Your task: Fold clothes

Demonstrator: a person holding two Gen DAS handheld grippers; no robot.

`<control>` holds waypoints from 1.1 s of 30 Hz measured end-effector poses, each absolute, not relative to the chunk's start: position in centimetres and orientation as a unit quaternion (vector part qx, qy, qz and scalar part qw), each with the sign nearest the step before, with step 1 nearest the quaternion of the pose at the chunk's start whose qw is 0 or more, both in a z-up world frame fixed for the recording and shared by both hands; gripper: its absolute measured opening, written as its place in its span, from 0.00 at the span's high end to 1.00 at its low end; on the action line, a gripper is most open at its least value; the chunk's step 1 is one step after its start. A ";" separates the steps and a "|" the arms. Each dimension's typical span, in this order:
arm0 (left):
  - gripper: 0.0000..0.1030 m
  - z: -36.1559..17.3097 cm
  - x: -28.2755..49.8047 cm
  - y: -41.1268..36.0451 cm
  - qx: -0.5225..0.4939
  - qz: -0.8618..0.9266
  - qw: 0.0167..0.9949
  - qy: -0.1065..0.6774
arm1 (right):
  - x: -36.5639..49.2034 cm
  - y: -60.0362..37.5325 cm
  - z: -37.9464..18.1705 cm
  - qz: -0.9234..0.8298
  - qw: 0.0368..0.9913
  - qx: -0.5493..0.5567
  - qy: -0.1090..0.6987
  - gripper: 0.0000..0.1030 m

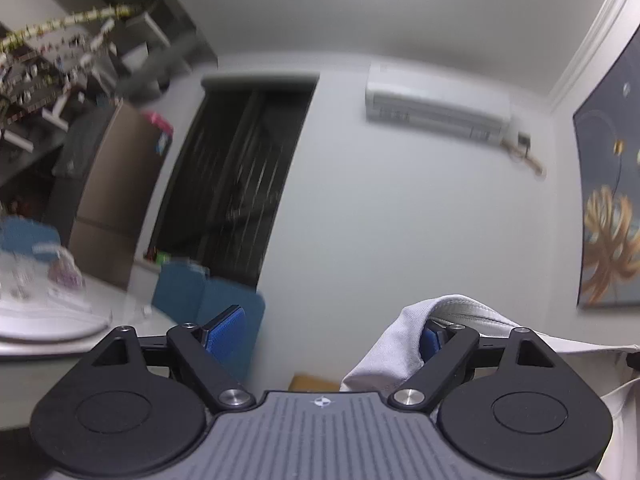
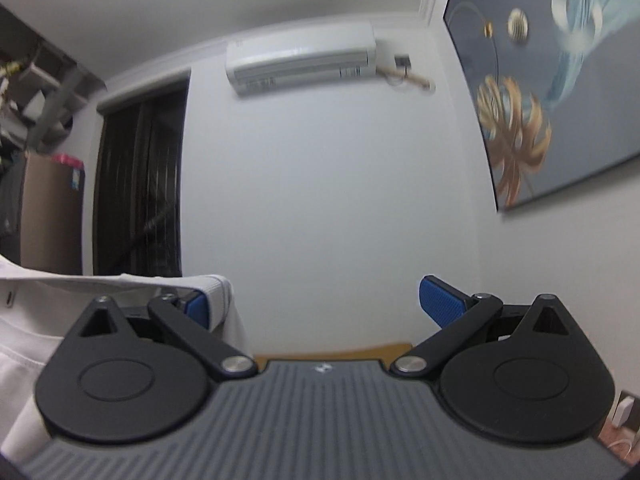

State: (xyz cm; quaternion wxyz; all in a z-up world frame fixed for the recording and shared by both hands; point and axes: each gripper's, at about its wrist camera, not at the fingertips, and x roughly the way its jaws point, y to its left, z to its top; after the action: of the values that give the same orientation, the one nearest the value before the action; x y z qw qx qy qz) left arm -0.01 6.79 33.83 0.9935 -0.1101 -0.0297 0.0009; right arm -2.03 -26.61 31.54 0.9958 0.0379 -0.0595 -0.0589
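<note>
Faced pale wall (image 2: 328,184) under unbranded air conditioner (image 2: 300,62); no legible writing. Left gripper (image 1: 328,332) and right gripper (image 2: 316,304) gaped wide, white garment (image 1: 400,340) draped over inner fingers.

A pale wall (image 2: 320,184) fills most of both views under a white ceiling (image 1: 360,4). A white air conditioner (image 2: 300,62) hangs high on it, beside a dark doorway (image 2: 140,184). To the right hangs a large painting (image 2: 560,92) with gold leaves on grey-blue. At left stand a brown cabinet (image 1: 112,196) and cluttered shelves (image 1: 52,64), blurred. Below, a white round table (image 1: 60,320) and blue chairs (image 1: 208,300) show in the left view
</note>
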 end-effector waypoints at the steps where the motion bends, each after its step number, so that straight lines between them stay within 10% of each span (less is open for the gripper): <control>1: 0.16 31.8 2.5 7.1 -0.110 0.000 0.994 -0.015 | -0.1 -27.1 29.8 -0.062 0.996 0.035 -0.045 0.00; 18: 0.17 -2.7 53.3 9.1 -0.050 0.077 0.967 0.239 | 45.4 -22.9 -1.1 -0.093 0.985 0.021 0.147 0.00; 33: 0.06 -15.8 63.9 8.6 -0.015 0.009 0.859 0.512 | 57.4 -21.6 -15.1 0.039 0.901 -0.018 0.433 0.00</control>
State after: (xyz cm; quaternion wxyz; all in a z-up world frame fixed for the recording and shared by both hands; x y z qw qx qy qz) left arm 63.87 8.59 -15.83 0.8586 -0.0150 0.5124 0.0088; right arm 57.40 -21.64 -15.07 0.9006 -0.0182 0.4325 0.0393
